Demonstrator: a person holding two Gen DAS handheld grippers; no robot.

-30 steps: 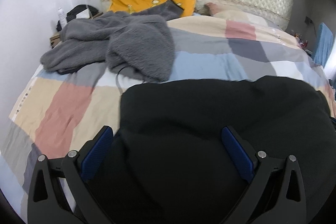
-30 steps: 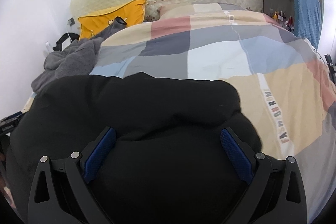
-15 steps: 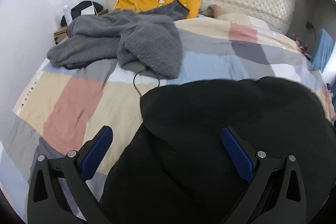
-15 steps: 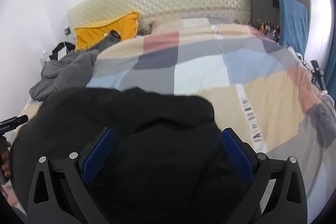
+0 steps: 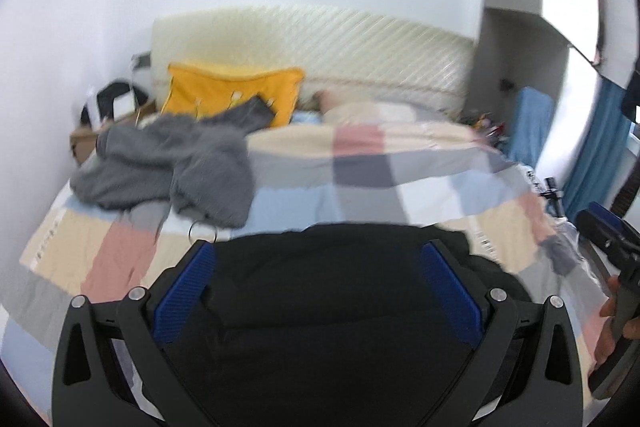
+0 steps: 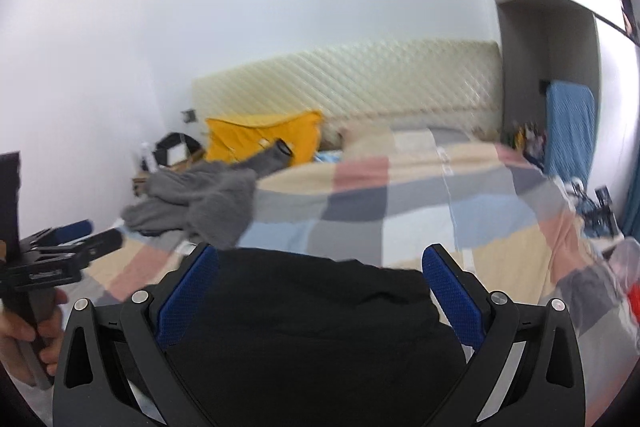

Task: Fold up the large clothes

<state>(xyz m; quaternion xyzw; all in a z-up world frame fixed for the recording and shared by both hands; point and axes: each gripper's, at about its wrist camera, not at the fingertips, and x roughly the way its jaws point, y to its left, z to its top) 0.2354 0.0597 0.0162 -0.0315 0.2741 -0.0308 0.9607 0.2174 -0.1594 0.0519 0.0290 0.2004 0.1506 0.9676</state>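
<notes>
A black garment (image 5: 320, 311) lies bunched in a compact heap on the near end of the checked duvet (image 5: 360, 179). My left gripper (image 5: 318, 287) hovers over it, open, its blue pads (image 5: 184, 291) wide apart with nothing pinched. My right gripper (image 6: 320, 291) is open in the same way above the same black garment (image 6: 312, 331). Each gripper shows in the other's view: the right gripper (image 5: 608, 239) at the far right, the left gripper (image 6: 60, 247) at the far left, each held by a hand (image 6: 24, 331). A grey fleece garment (image 5: 172, 167) lies crumpled at the far left of the bed.
A yellow pillow (image 5: 232, 95) leans on the quilted cream headboard (image 5: 360, 47). A bedside stand with a black bag (image 5: 108, 103) sits by the left wall. A blue cloth (image 6: 570, 131) hangs at the right, with small clutter (image 6: 528, 139) beside it.
Both grippers have lifted and drawn back from the black garment, so both views tilt up to show more wall. The garment fills less of each view. Both stay open.
</notes>
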